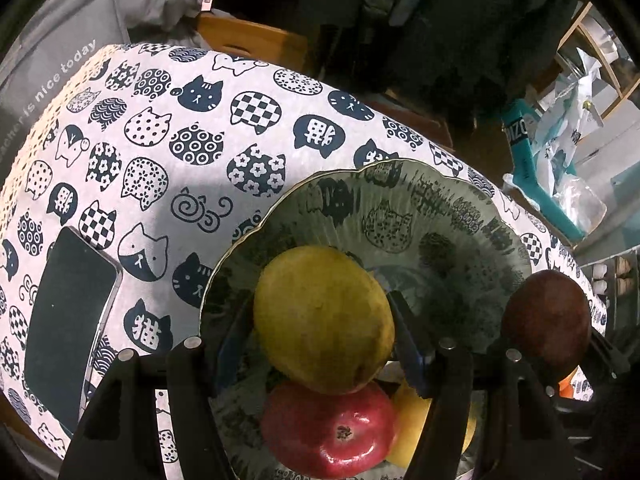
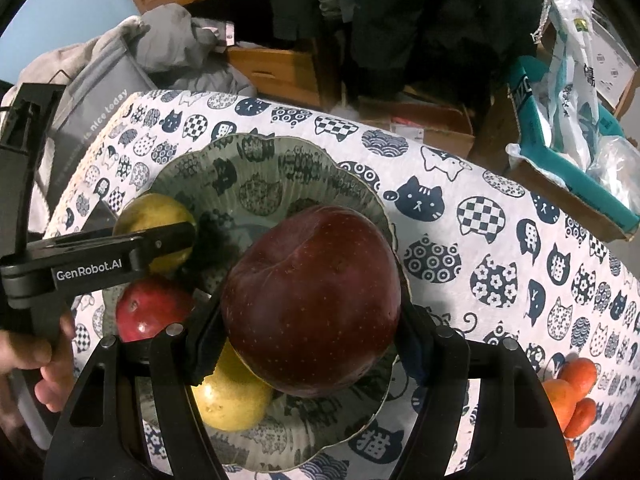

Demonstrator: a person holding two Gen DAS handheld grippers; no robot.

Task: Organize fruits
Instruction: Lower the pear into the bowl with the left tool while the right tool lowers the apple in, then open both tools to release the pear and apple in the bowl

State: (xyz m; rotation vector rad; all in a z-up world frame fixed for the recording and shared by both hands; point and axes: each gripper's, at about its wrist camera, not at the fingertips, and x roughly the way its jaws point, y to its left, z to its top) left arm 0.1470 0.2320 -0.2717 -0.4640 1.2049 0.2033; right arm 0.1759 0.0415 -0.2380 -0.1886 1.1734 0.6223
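We are counting one bowl (image 2: 256,160) at centre frame, one dark red apple (image 2: 316,300) over it, one bright red apple (image 2: 148,312) at lower left, and two yellow pears (image 2: 152,210) (image 2: 228,404), left and bottom. We are seeing one cluster of oranges (image 2: 572,392) at lower right, number unclear, and one phone (image 1: 68,328) at left.

A lived-in home room: a table under a cat-print tablecloth (image 2: 480,216), wooden furniture (image 2: 280,64) at the far side, grey clothing (image 2: 168,40) heaped far left, plastic bags (image 2: 576,80) far right.
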